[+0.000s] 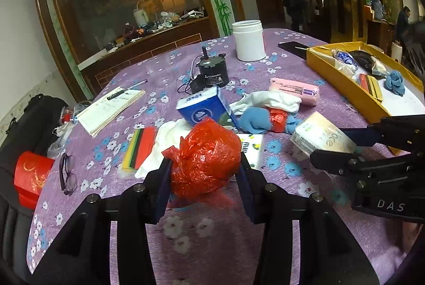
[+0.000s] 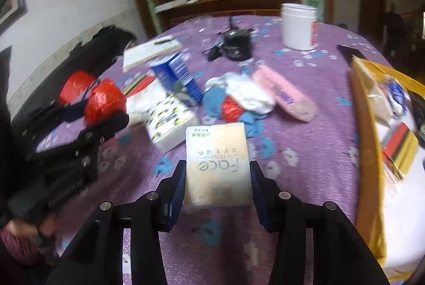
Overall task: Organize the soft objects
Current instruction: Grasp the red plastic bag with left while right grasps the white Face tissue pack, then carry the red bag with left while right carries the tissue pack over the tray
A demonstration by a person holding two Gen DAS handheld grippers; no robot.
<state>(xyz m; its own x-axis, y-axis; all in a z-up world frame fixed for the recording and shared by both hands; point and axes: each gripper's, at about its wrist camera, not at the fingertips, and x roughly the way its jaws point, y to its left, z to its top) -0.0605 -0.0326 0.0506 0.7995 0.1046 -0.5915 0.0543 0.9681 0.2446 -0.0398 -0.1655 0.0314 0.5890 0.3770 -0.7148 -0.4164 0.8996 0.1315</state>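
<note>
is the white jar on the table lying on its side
No, the white jar stands upright on the purple tablecloth, behind the small black motor.

Wood-framed glass partition, perhaps mirror.

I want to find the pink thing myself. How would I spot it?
Start at the tall white plastic jar at the far side of the purple flowered tablecloth. Come nearer to the white cloth heap; the flat pink soft tissue packet lies beside it. Nothing else there is pink.
</note>
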